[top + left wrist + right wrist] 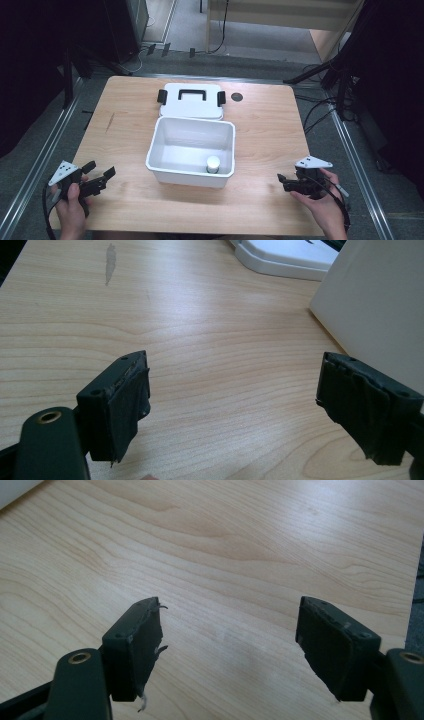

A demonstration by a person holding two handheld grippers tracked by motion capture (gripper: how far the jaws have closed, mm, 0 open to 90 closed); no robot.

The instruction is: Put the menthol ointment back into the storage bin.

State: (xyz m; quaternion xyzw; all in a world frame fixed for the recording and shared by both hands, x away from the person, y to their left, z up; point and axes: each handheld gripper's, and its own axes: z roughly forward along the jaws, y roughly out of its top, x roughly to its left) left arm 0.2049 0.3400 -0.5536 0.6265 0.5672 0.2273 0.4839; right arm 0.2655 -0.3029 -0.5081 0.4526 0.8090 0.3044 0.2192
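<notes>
Lab-like recording space, dark curtains, floor cables, metal rails

Black gripper jaws, grey three-cornered plates, trailing cables

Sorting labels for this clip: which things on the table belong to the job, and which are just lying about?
Part of the job:
white box, open
small white-capped jar standing inside it
white lid with black handle, lying behind the box
left gripper and right gripper, both open and empty

Lying about:
dark round spot on the table
</notes>
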